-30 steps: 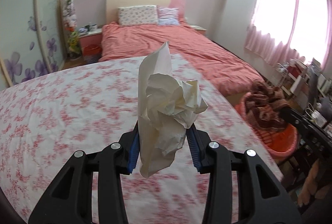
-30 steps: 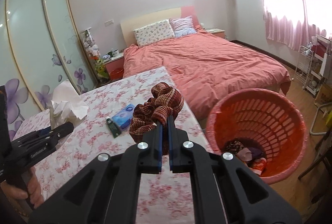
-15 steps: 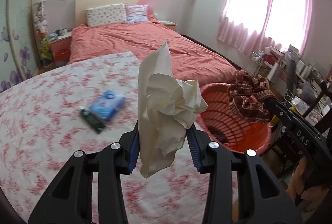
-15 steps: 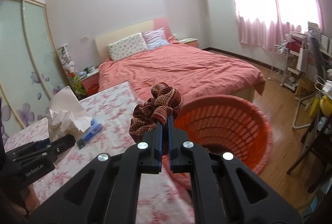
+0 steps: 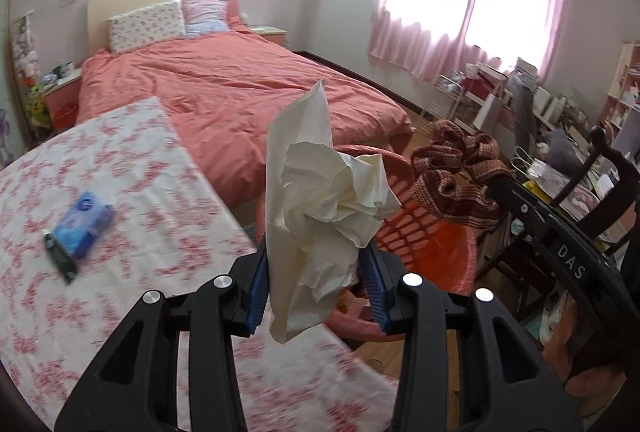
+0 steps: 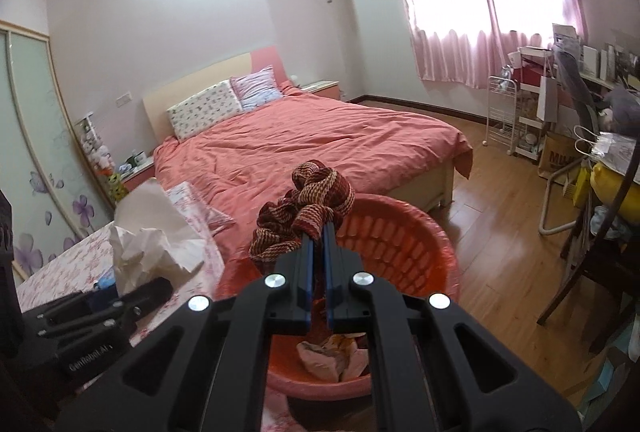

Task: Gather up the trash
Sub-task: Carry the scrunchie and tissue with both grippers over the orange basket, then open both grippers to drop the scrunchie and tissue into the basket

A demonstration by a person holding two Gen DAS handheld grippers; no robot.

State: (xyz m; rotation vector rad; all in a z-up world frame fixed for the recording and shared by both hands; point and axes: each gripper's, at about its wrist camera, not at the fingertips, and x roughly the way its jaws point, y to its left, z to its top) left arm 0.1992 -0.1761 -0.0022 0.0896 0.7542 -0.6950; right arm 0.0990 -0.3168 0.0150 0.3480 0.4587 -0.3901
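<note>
Crumpled white tissue (image 5: pixel 320 208), clamped between the blue pads of my left gripper (image 5: pixel 316 284), hangs in the air past the table edge, its lower end drooping below the fingertips. Red-brown knit scrunchie (image 6: pixel 308 208), pinched by my right gripper (image 6: pixel 316 268) with jaws nearly touching, hangs over the near rim of the orange-red laundry basket (image 6: pixel 404 228). The basket stands on wooden floor (image 6: pixel 500 216) just beside the floral-cloth table (image 5: pixel 132 176); crumpled wrappers (image 6: pixel 332 356) lie at its bottom. In the left wrist view the scrunchie is just to the right of the tissue, both above the basket mouth. On the table, well back from the edge, lie a blue packet (image 5: pixel 84 224) and a dark tube (image 5: pixel 60 256), touching. Beyond the basket: the pink bed (image 6: pixel 304 148); to its right, open floor up to a dark wooden chair (image 6: pixel 592 264).
</note>
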